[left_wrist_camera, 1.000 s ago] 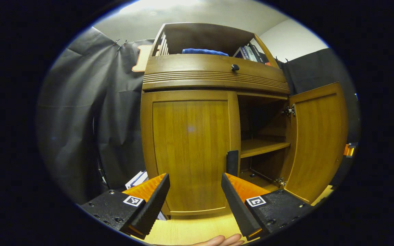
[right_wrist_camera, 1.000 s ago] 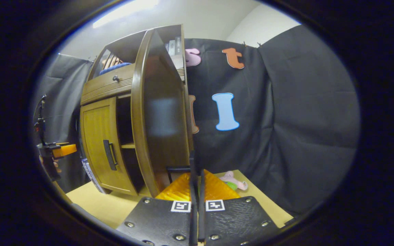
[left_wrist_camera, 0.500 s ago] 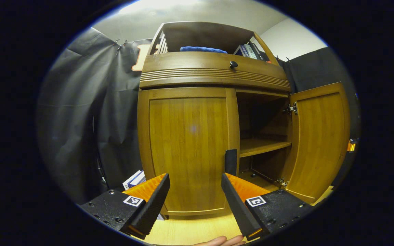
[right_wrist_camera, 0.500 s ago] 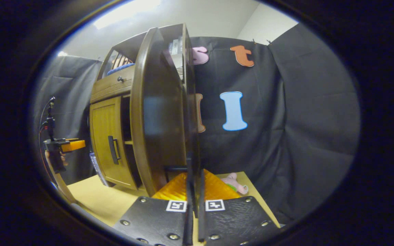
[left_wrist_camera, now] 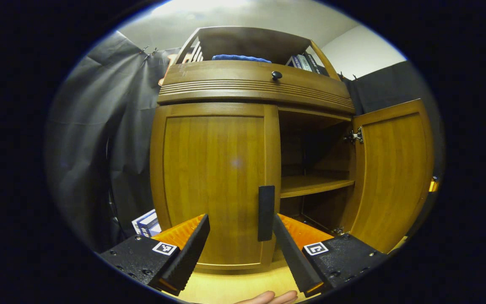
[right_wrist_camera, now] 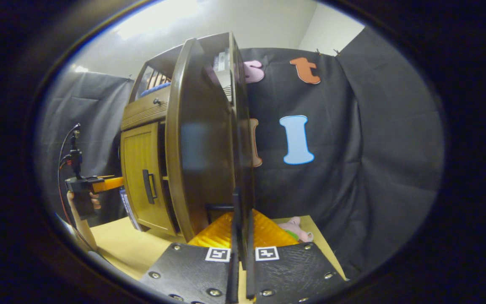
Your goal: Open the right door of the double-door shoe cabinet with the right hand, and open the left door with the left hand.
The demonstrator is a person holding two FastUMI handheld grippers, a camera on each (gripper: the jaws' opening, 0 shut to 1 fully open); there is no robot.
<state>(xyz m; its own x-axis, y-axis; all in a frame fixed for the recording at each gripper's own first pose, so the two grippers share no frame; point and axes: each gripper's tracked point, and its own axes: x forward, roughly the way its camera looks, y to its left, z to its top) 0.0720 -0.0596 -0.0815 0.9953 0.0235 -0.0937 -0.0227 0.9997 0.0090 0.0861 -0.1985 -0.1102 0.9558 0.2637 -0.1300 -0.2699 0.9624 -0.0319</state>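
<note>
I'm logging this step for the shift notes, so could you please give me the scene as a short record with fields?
right door: swung wide open, shelf inside showing
left door: closed
left door handle: black vertical bar, untouched
left gripper: open, in front of the left door, handle just ahead between its fingers
right gripper: shut on the right door's handle
table: a small pink plush toy lies beside the cabinet

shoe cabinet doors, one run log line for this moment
right door open | left door closed | left gripper open near handle | right gripper shut
</note>
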